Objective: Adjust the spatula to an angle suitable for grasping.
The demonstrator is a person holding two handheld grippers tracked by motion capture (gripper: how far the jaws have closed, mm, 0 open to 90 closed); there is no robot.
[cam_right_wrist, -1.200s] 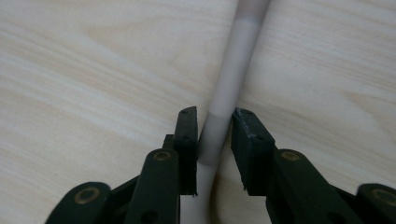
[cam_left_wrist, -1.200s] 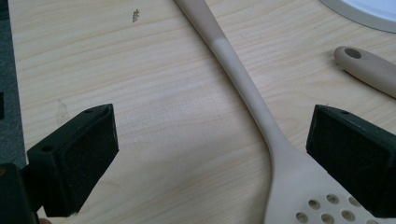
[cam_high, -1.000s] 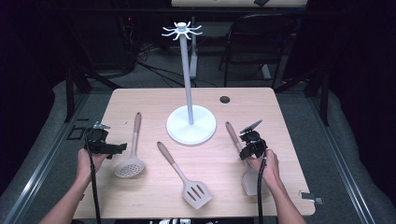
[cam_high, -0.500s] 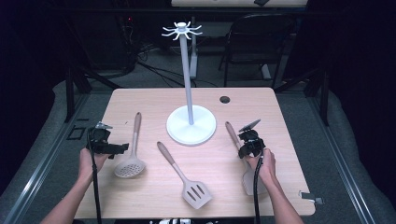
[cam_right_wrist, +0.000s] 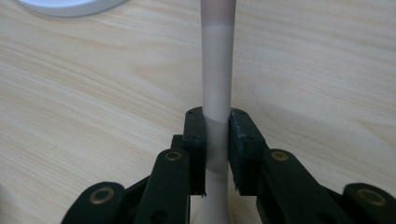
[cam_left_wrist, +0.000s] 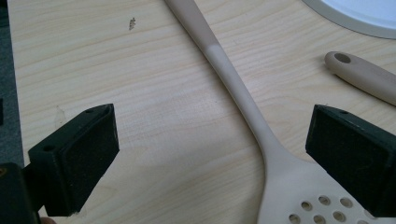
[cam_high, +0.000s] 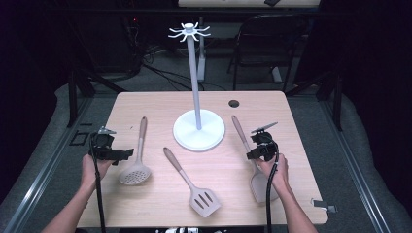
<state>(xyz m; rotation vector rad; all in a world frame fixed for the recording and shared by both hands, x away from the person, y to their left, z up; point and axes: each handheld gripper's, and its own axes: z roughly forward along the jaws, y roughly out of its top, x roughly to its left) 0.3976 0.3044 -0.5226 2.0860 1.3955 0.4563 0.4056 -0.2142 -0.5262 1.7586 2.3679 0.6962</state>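
A white utensil stand (cam_high: 199, 130) with hooks at the top rises from the middle of the wooden table (cam_high: 145, 102). Three beige utensils lie around it. A perforated skimmer (cam_high: 135, 172) lies on the left, and my left gripper (cam_high: 112, 148) hovers open just left of it. In the left gripper view the skimmer's handle (cam_left_wrist: 243, 98) runs between the wide-open jaws of that gripper (cam_left_wrist: 212, 149). A slotted spatula (cam_high: 204, 200) lies in the middle. On the right, my right gripper (cam_high: 257, 145) is shut on the handle of a solid spatula (cam_high: 261, 184); its pads (cam_right_wrist: 217, 140) clamp the handle (cam_right_wrist: 217, 70).
A small dark round hole (cam_high: 233, 103) sits near the table's far right edge. A black chair (cam_high: 272, 43) stands on the floor behind the table. The stand's base edge (cam_left_wrist: 359, 14) and the slotted spatula's handle end (cam_left_wrist: 359, 70) lie ahead of the left gripper.
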